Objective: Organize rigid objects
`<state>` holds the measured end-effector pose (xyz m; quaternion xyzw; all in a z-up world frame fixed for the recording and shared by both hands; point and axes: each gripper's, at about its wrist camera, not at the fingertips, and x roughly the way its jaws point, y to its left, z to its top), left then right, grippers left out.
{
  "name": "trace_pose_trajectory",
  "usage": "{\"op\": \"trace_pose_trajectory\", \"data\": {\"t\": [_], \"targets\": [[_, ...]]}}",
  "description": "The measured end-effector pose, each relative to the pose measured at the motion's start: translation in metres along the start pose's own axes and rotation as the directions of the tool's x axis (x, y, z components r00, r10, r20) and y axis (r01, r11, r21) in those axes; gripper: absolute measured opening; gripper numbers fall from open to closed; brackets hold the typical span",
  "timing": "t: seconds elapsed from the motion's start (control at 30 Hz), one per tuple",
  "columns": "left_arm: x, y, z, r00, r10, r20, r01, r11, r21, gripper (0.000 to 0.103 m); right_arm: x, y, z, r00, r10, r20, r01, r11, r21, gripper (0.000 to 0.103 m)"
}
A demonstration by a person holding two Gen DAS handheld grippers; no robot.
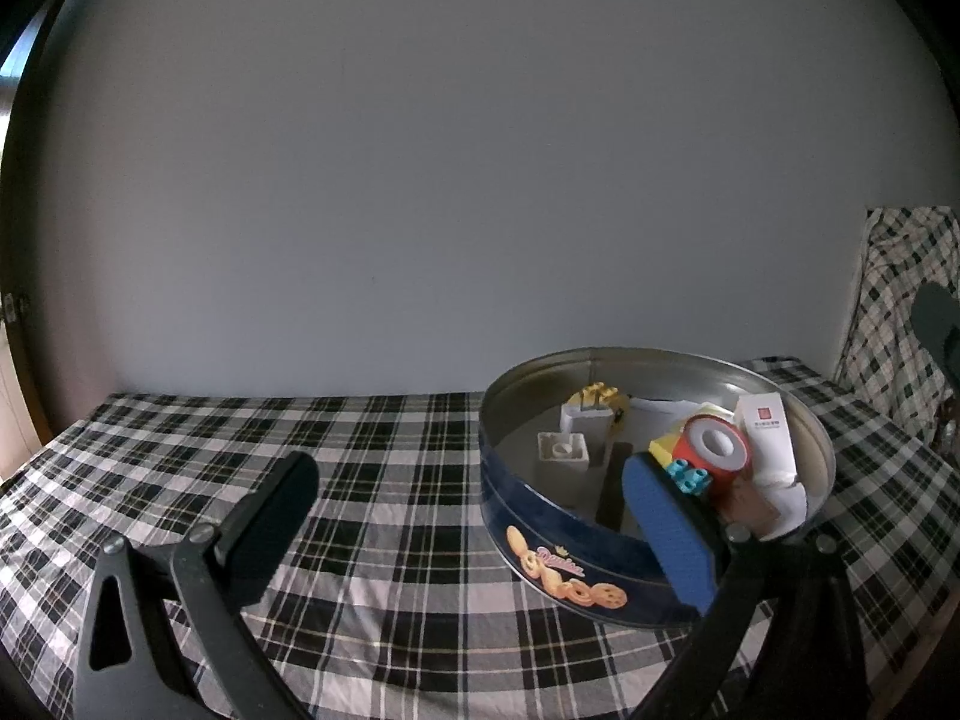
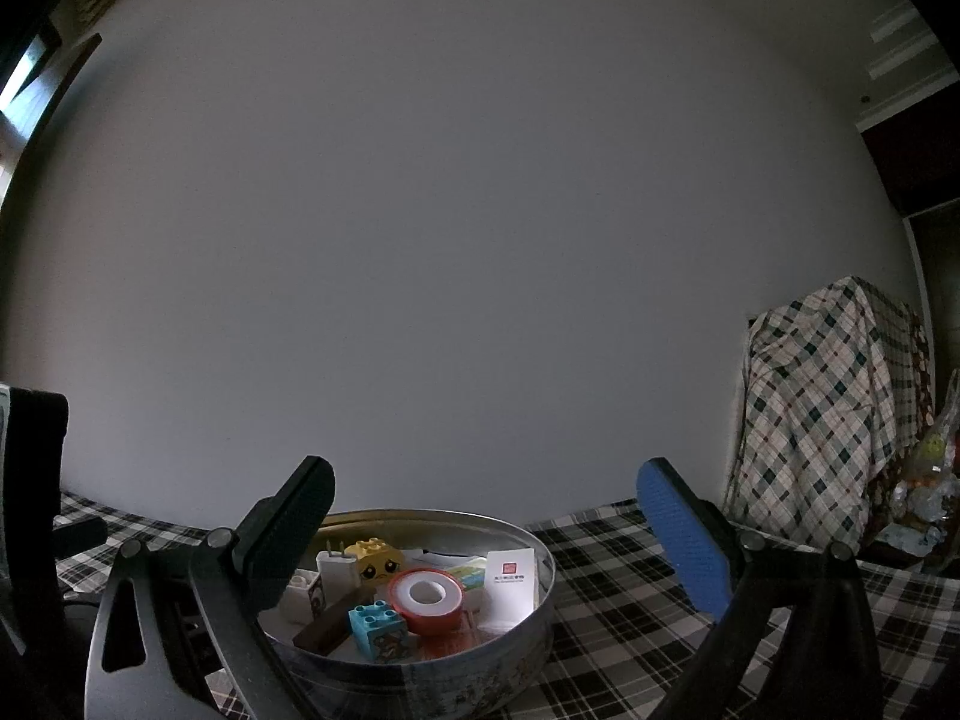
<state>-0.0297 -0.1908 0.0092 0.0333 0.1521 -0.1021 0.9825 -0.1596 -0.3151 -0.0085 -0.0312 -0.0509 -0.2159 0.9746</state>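
Both grippers agape, tin partly hidden

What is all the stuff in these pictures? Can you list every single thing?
cookie tin: one, round, dark blue outside with cookie pictures, silver inside, on the tablecloth
tape roll: one, red with white middle, in the tin
blue block: one, light blue, in the tin by the tape roll
yellow block: one, with a sad face, at the back of the tin
white plug: one, beside the yellow block
white box: one, small red mark, leaning at the tin's right side
tablecloth: one, black and white plaid
wall: plain, pale grey
checked cloth: one, draped at the right
left gripper: open, holds nothing
right gripper: open, holds nothing
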Motion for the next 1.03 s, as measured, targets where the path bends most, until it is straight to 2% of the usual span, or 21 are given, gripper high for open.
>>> {"op": "trace_pose_trajectory", "data": {"t": [0.43, 0.63, 1.03], "targets": [[-0.0019, 0.0017, -0.0015, 1.000, 0.002, -0.006, -0.002, 1.000, 0.004, 0.103, 0.0003, 0.0013, -0.0001, 1.000, -0.003, 0.000, 0.003, 1.000, 0.000, 0.102], [-0.0007, 0.0032, -0.0026, 0.999, -0.031, -0.023, 0.031, 1.000, 0.002, 0.103, 0.0004, 0.0013, -0.0002, 1.000, -0.002, 0.001, 0.002, 1.000, -0.001, 0.102], [0.0025, 0.0019, -0.0025, 0.999, -0.018, -0.046, 0.019, 1.000, 0.006, 0.103, 0.0041, -0.0015, -0.0026, 1.000, -0.002, -0.013, 0.002, 1.000, 0.004, 0.102]]}}
